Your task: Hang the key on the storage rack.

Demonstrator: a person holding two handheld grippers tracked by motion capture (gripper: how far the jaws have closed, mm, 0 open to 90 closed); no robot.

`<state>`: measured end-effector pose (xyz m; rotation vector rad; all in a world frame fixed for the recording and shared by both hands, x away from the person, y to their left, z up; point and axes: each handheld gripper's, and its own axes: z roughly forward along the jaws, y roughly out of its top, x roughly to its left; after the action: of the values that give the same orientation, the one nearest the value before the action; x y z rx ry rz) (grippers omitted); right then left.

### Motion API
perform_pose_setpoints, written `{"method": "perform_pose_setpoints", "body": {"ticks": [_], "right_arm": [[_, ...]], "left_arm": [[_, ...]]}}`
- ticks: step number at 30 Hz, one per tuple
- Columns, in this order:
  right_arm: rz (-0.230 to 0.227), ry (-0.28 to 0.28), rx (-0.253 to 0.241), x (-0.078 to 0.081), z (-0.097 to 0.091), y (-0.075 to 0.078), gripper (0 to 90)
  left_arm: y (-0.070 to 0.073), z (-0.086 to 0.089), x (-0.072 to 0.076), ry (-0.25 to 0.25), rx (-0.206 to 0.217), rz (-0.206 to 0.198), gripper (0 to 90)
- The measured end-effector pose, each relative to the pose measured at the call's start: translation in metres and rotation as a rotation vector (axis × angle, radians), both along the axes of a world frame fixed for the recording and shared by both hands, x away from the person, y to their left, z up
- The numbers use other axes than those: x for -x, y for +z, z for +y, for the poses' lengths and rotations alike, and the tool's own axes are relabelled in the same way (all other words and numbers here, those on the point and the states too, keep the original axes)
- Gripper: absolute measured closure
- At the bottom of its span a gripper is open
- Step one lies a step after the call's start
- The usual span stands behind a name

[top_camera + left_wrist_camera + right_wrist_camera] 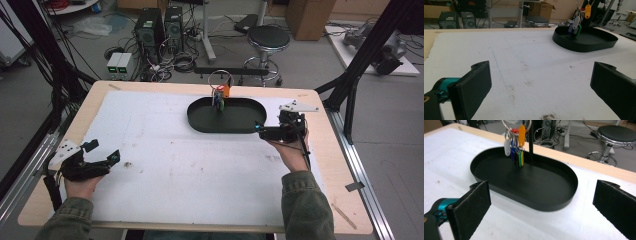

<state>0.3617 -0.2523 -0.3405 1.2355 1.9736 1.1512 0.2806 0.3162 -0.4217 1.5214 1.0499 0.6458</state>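
Note:
A black oval tray (200, 125) lies on the far middle of the white mat. A thin black post (531, 142) rises from its far side, and a bunch of coloured key tags (219, 95) hangs from a ring on it. Held low over the mat at the near left, my left gripper (104, 151) is open with nothing between its jaws. In its view (541, 82) the tray (584, 47) and tags (575, 25) are far off at the upper right. My right gripper (261, 131) is open and empty just off the tray's right end. It (541, 202) faces the tray (536, 185) and tags (515, 147).
The white mat (165, 160) covers most of the wooden table (335, 165). Beyond the far edge stand a round stool (268, 37), computer towers (150, 27) and loose cables on the floor. Black frame posts (350, 95) rise at the right side.

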Motion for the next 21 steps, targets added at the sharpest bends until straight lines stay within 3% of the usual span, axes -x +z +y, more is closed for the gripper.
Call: {"method": "perform_pose_setpoints", "body": {"ticks": [4, 9, 11, 21], "right_arm": [[0.019, -0.015, 0.000, 0.006, -0.007, -0.014, 0.4], [0.044, -0.025, 0.006, 0.011, -0.012, -0.020, 0.4], [0.012, -0.028, 0.014, 0.017, -0.012, -0.020, 0.4], [0.011, -0.042, -0.008, 0.028, -0.020, -0.034, 0.4]], "left_arm": [[0.000, 0.000, 0.000, -0.001, 0.000, 0.000, 3.9], [0.000, 0.000, 0.000, 0.002, 0.002, 0.000, 3.9], [0.000, -0.001, 0.000, 0.001, 0.003, 0.000, 3.9], [0.000, -0.001, 0.000, 0.001, 0.002, 0.001, 3.9]]}}
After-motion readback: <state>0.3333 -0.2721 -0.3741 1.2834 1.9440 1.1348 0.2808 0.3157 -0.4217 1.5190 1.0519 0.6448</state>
